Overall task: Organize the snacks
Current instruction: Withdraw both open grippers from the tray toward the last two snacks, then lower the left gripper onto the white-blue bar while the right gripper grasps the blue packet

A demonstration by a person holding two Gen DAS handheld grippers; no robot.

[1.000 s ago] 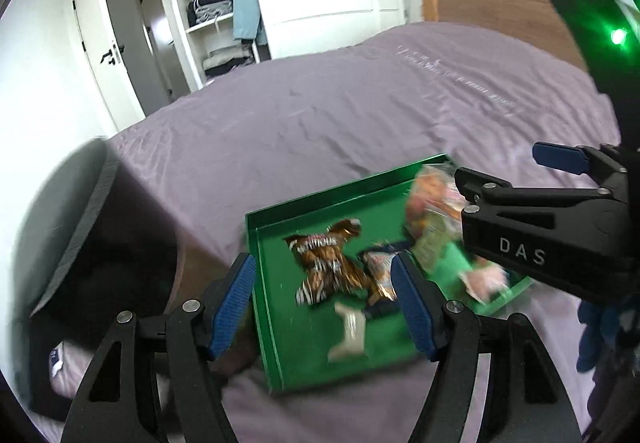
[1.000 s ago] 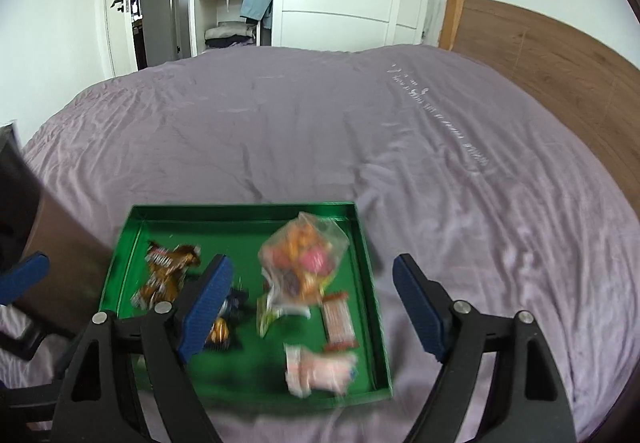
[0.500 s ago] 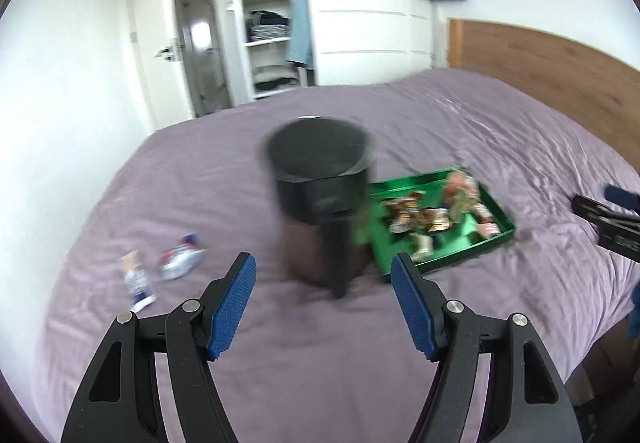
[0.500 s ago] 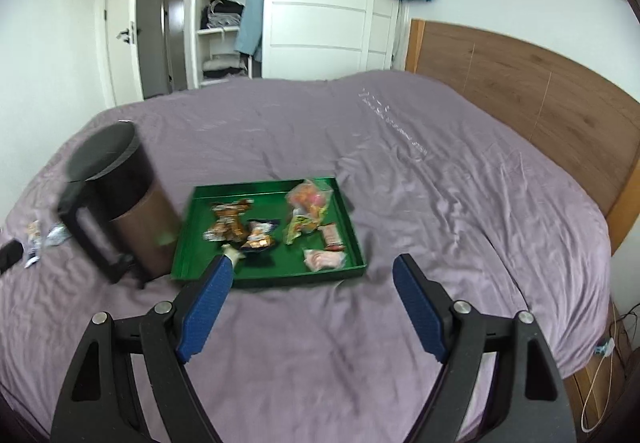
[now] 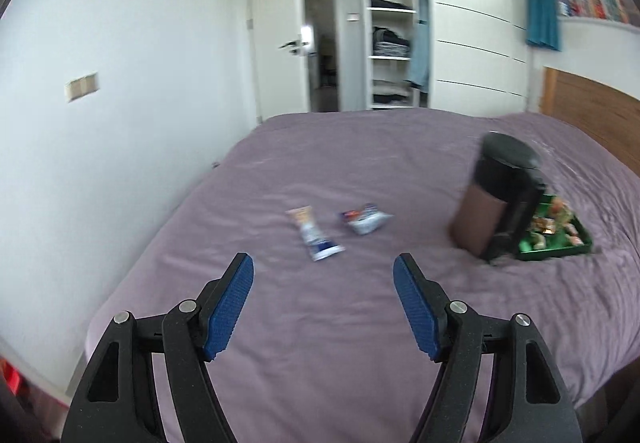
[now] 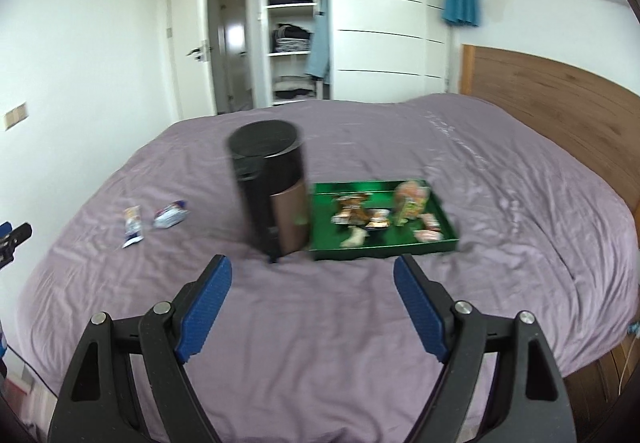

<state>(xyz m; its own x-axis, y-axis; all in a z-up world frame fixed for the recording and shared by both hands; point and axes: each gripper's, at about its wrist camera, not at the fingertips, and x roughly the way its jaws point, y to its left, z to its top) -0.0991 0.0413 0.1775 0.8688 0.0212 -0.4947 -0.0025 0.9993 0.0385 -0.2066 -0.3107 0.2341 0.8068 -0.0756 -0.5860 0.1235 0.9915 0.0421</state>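
With both claws wide and empty, drop your left claw [image 5: 323, 307] squarely over the tube [image 5: 313, 233] just ahead, then carry it right to the tray [image 5: 560, 249].

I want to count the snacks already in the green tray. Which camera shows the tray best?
The right wrist view: the green tray lies near the middle, whole, its snacks spread out though blurred. In the left wrist view the green tray sits far right, small, partly hidden behind the dark canister.

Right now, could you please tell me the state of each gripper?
Left gripper: jaws open, holding nothing.
Right gripper: jaws open, holding nothing.
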